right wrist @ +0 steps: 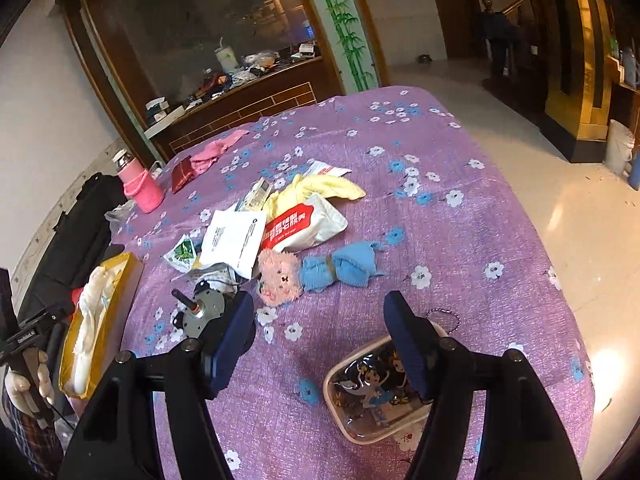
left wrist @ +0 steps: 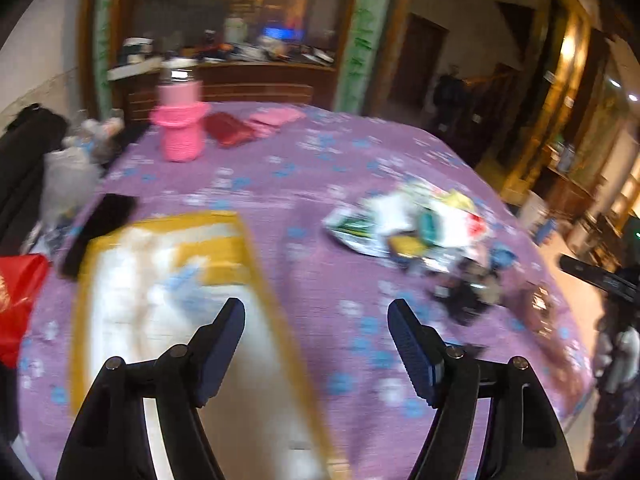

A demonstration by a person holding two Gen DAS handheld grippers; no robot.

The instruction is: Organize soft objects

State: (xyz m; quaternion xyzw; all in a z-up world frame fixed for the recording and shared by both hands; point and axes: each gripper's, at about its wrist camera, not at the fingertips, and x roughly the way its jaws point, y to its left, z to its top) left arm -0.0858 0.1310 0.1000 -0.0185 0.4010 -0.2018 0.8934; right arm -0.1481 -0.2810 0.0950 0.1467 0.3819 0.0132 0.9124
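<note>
My left tongs [left wrist: 316, 316] stand apart with nothing between their ribbed dark-blue pads, hovering over the near corner of a yellow cardboard box [left wrist: 256, 264] that holds something white and soft-looking; this view is smeared, so I cannot tell what the white stuff is. My right tongs [right wrist: 318, 308] also gape empty above the table [right wrist: 460, 240], which is draped in a purple woven cloth printed with blue and white flowers.

The soft things lie in a loose heap in the middle of the cloth: a fluffy pink plush toy [right wrist: 279, 278] touching a ribbed blue knitted bundle [right wrist: 340, 266] cinched at its waist, a limp pale-yellow cloth [right wrist: 316, 188] behind them, and a pillowy white-and-red wipes pack [right wrist: 306, 226] resting against that cloth. Flat white paper packets [right wrist: 236, 240] lie just beside the pack. A small metal motor [right wrist: 206, 312] with a protruding shaft sits near my right tongs' left finger. Under the right finger is a clear rounded plastic container [right wrist: 344, 376] with cartoon figures inside. Far off stand a bottle in a pink crocheted sleeve [right wrist: 140, 186], a dark red booklet [right wrist: 182, 176] and a crumpled pink cloth [right wrist: 218, 150].
</note>
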